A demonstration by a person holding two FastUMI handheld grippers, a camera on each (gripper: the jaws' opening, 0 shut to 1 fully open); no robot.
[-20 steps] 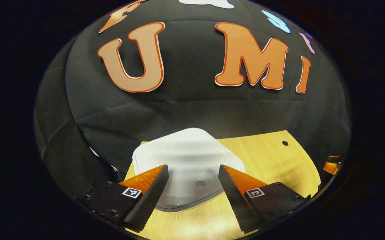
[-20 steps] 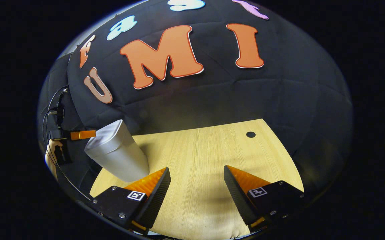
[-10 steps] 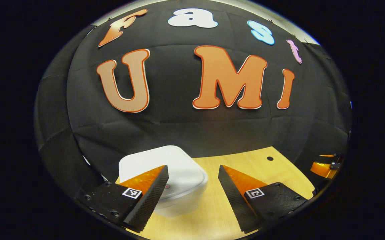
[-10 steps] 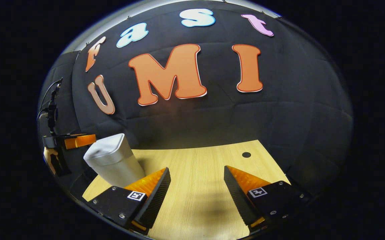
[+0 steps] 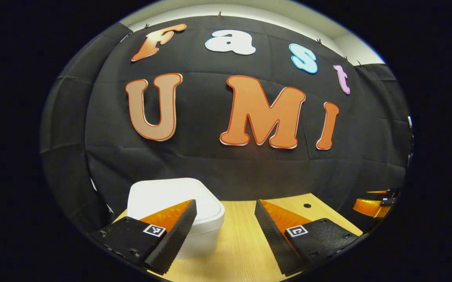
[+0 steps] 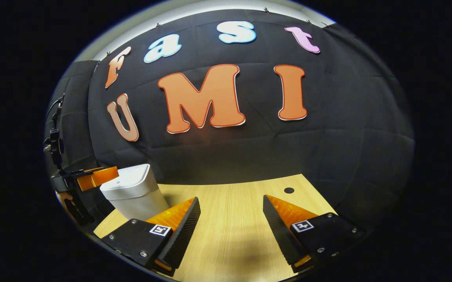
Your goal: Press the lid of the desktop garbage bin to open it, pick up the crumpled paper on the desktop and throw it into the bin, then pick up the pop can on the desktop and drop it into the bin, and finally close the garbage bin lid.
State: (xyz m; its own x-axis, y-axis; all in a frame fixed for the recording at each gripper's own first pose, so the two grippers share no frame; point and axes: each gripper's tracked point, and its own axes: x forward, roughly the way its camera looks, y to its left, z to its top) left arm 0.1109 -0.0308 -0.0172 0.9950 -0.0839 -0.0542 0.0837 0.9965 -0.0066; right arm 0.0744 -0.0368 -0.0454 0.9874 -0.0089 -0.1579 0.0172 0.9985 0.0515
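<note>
The left gripper's finger hides part of the garbage bin.

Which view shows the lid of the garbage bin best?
The left gripper view: the closed lid lies near, its broad top facing the camera, though the left tool has one finger over its front corner. The right gripper view shows the lid farther off, edge-on, with the bin's tapered body below.

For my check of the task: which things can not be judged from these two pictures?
- Inside of the bin: hidden by its shut lid, in both views.
- Bin's lower front, left gripper view: hidden behind that gripper's own finger.
- Left gripper, right gripper view: cut at the picture's edge.
</note>
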